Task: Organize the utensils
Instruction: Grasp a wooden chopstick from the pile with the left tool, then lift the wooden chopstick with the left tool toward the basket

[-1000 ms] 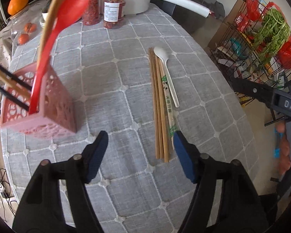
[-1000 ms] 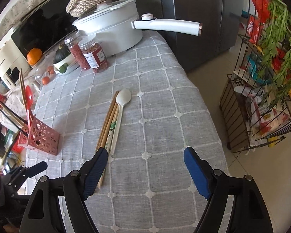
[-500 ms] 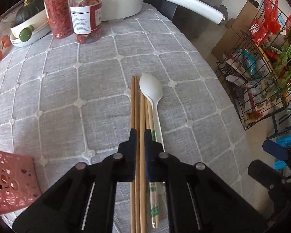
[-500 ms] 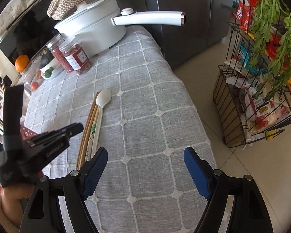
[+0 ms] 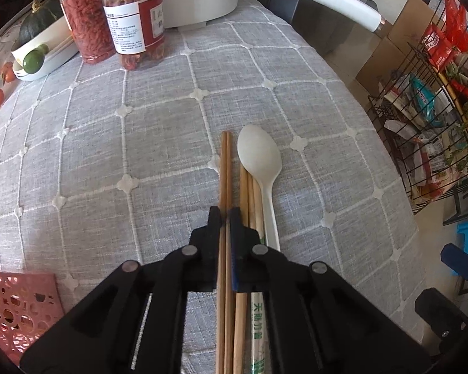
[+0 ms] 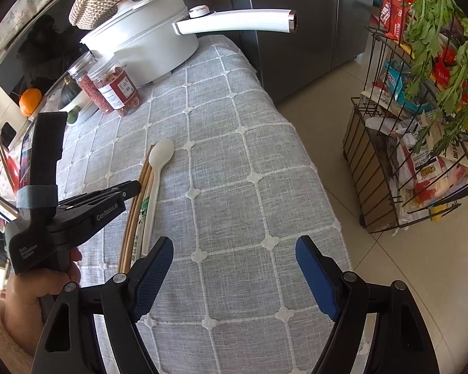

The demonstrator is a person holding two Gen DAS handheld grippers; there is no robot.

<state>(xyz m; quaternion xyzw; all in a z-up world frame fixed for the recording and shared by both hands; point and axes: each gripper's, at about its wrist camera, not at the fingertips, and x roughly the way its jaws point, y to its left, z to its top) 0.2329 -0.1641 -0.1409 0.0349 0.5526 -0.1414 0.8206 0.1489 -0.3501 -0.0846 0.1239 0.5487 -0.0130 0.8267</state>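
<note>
A pair of wooden chopsticks (image 5: pixel 224 168) lay on the bench (image 5: pixel 140 143) beside a white spoon (image 5: pixel 260 162), pinched by the left claw (image 5: pixel 224 218). The right claw (image 6: pixel 234 268) hung open, empty. Pickup was underway; next, lifting toward the pink holder (image 5: pixel 12 305).

my left gripper (image 5: pixel 224 218) is matte black plastic with round silver rivets and a thin blue pad lining — white "genroboai" lettering on its side. my right gripper (image 6: pixel 234 277) matches, with textured blue pads (image 6: pixel 151 275). my cuff (image 6: pixel 0 336) is fuzzy cream fleece.
</note>
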